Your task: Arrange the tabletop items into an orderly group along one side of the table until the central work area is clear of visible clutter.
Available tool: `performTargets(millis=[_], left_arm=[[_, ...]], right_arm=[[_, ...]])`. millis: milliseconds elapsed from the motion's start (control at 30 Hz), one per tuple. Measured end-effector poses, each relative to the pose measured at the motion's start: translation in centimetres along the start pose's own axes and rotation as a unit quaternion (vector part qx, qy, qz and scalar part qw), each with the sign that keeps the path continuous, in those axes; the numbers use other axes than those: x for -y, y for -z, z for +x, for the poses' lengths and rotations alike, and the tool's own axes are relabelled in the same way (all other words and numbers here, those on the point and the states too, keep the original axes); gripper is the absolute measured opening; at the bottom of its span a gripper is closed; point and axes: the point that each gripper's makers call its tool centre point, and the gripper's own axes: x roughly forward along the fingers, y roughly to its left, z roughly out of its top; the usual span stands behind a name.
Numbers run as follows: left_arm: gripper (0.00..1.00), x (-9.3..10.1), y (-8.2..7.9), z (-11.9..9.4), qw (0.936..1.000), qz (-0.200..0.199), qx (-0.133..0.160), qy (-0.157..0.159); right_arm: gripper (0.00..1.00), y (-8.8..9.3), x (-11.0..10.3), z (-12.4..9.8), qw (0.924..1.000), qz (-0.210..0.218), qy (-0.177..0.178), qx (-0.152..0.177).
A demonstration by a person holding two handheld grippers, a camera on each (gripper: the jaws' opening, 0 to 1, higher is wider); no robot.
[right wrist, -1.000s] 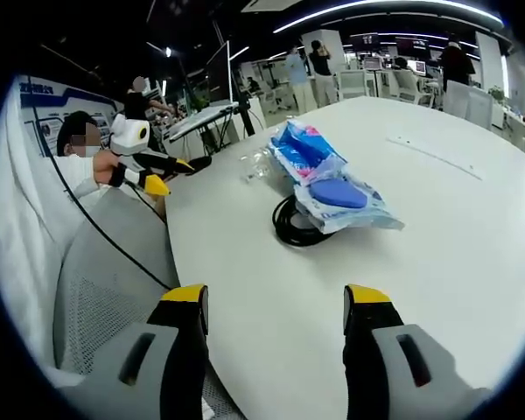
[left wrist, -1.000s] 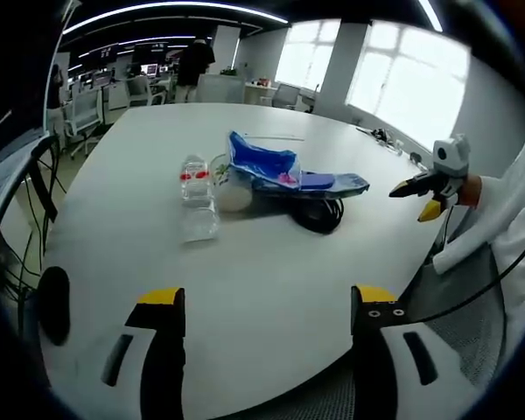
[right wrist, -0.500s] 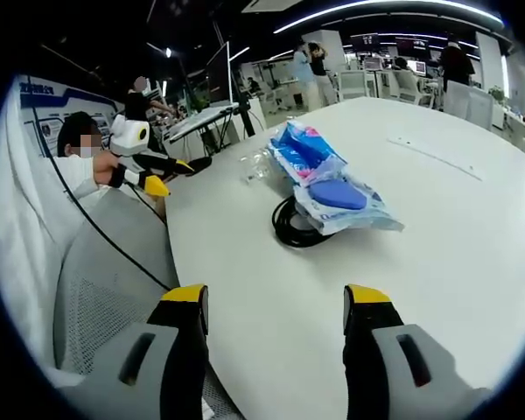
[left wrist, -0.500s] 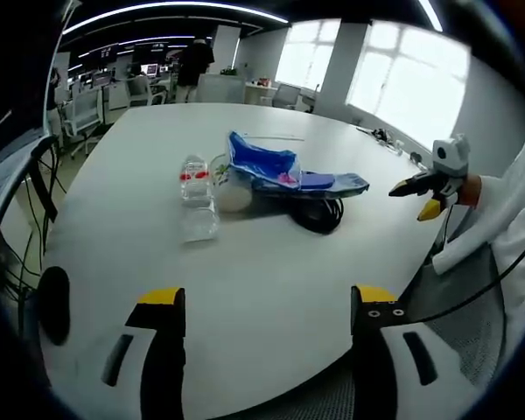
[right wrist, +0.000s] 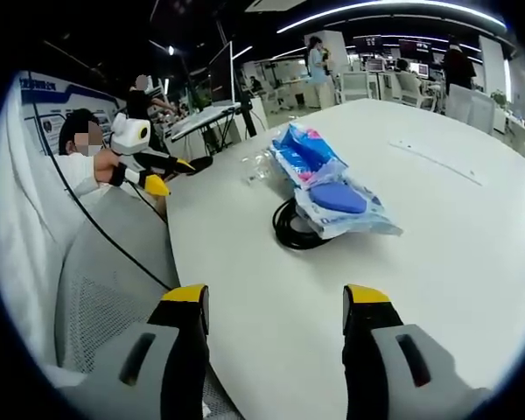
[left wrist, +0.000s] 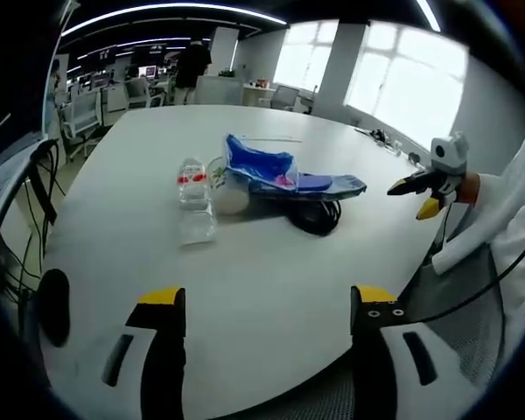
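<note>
The blue packets (left wrist: 284, 173) are lying mid-tabletop (left wrist: 271, 271), overlapping a black cable coil (left wrist: 318, 216) at their 5 o'clock. Clear bottles (left wrist: 193, 188) are sitting at their 9 o'clock. The left gripper (left wrist: 262, 302) and right gripper (right wrist: 274, 299) are hovering over the near edge, jaws spread, gripping nothing.

White table (left wrist: 271, 280); blue plastic bags (right wrist: 319, 171); black cable coil (right wrist: 293, 229); red-labelled clear bottle (left wrist: 192, 179)
</note>
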Motion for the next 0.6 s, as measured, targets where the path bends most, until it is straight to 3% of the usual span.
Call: performTargets(millis=[600], left_arm=[[0.78,0.03,-0.21,-0.04,1.0,0.004,0.001,0.003]], right_arm=[[0.62,-0.88,0.1,-0.57,1.0,-0.009,0.0,0.0]])
